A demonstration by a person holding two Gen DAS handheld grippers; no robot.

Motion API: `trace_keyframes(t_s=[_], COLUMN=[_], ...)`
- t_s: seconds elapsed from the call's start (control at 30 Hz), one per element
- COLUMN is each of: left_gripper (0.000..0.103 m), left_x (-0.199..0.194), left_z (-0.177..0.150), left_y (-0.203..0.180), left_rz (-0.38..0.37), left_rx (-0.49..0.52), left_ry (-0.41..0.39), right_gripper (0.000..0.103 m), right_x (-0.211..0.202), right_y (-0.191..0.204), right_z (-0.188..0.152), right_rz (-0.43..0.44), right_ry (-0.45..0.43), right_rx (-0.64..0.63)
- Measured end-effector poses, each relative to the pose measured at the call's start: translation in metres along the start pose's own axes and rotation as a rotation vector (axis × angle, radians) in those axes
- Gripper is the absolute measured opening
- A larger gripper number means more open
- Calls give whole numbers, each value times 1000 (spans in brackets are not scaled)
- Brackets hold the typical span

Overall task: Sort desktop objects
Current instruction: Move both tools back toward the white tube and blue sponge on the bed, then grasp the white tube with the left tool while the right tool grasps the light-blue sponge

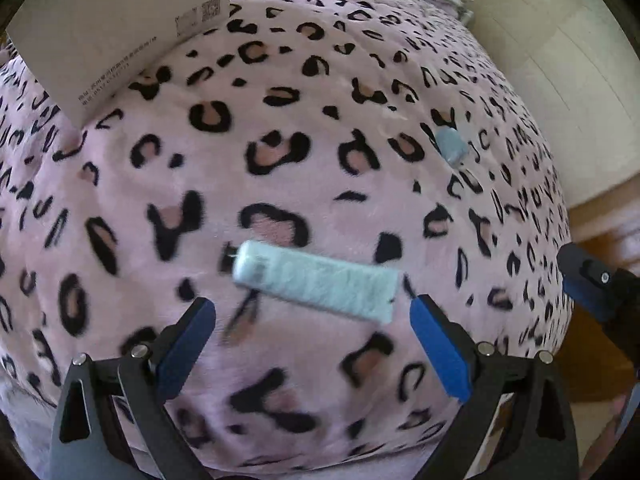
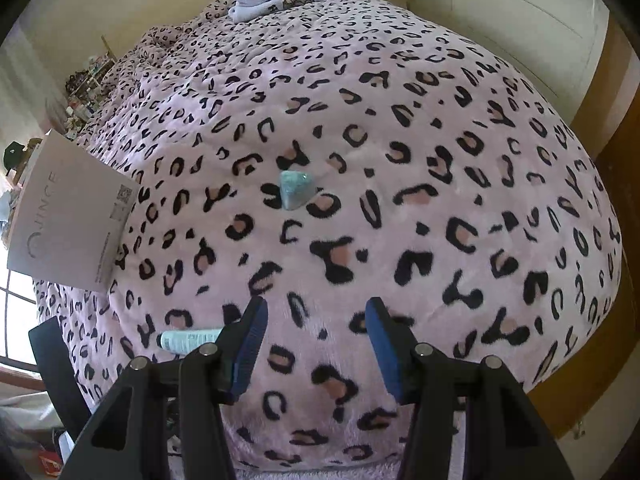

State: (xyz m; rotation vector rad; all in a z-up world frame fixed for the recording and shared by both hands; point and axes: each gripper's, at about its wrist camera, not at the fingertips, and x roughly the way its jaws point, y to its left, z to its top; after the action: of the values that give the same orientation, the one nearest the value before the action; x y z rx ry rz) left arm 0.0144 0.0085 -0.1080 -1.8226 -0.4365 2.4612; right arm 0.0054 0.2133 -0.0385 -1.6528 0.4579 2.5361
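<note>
Item: pale green tube, lying flat on the leopard-print bedspread, directly ahead of the left tool.

Left tool: spread wide, empty, its blue pads flanking the tube's near side without touching it.

Right tool: partly open, holding nothing.

Also listed: small blue-green packet, well beyond the tube; white card box, far from the tube, printed "JINCE" beside a QR code; its small print is illegible.

Risk: the tube lies crosswise and the bedding is soft, so closing pads may roll it away or pinch fabric.
</note>
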Motion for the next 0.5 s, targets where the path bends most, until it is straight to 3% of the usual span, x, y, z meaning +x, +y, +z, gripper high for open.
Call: trace_keyframes(t_s=[0.2, 0.5], left_gripper=[99, 99], left_x=[20, 39], left_z=[11, 10], left_y=[-11, -16], left_rz=[91, 178], left_rx=[-83, -22], left_ry=[5, -18], right_gripper=[52, 52], right_x=[21, 89], right_y=[0, 7], right_z=[32, 70], right_rz=[-21, -34], right_ry=[-38, -32], right_rx=[15, 17])
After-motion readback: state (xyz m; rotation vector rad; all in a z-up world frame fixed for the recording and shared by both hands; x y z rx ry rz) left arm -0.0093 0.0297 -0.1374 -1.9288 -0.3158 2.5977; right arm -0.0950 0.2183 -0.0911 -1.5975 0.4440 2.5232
